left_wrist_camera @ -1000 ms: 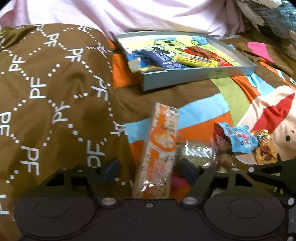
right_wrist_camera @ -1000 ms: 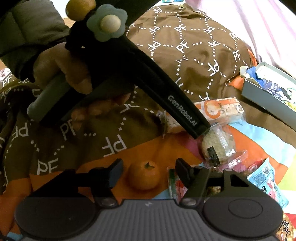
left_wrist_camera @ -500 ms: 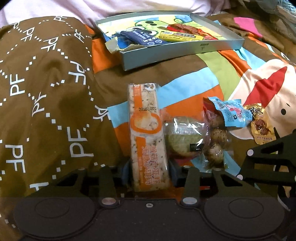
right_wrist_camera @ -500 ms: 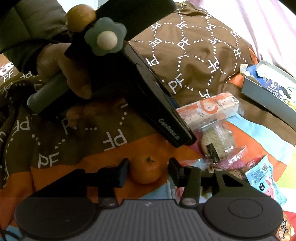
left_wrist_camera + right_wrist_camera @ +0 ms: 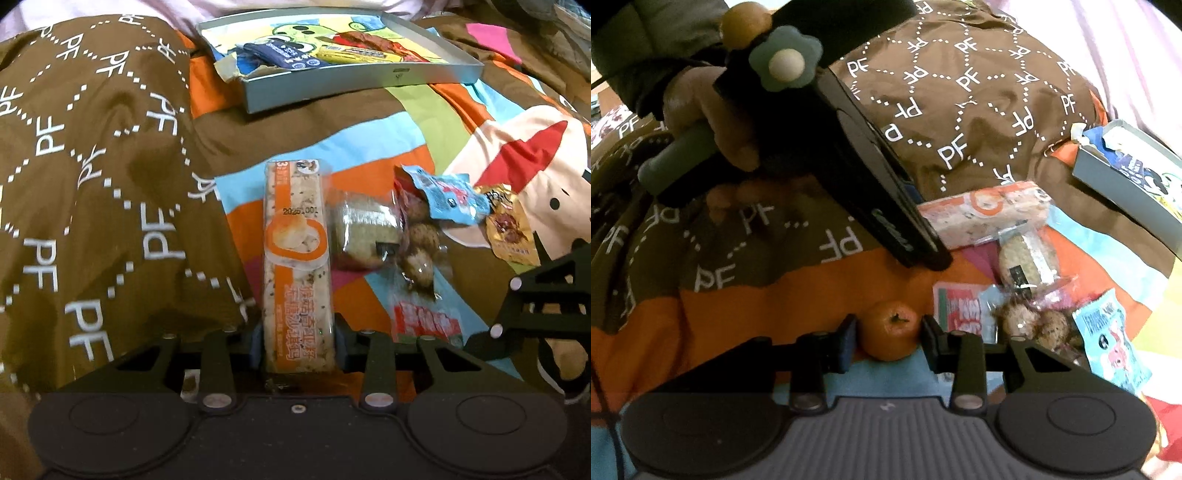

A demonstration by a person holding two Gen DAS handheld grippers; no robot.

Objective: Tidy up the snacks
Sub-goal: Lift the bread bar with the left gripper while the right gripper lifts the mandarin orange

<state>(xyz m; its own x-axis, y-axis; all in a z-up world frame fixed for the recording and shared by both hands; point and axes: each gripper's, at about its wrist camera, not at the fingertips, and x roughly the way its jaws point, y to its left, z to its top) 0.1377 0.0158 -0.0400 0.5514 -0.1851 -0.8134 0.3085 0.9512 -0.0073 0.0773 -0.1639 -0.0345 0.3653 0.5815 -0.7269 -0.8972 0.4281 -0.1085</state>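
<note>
Snacks lie scattered on a patterned bedspread (image 5: 369,107) near a shallow box (image 5: 436,72). The left gripper (image 5: 299,341), jaws just closing, clamps a long cracker pack (image 5: 295,258). The right gripper (image 5: 886,336) has closed snugly on a small orange (image 5: 889,329).

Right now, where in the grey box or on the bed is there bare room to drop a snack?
Grey box: the near-right floor, beside the yellow packet, is bare; its left end is crowded around the navy packet. On the bed, the brown PF blanket left of the orange bar is free. Right of the bar, wrappers sit packed, ending at the blue packet.
</note>
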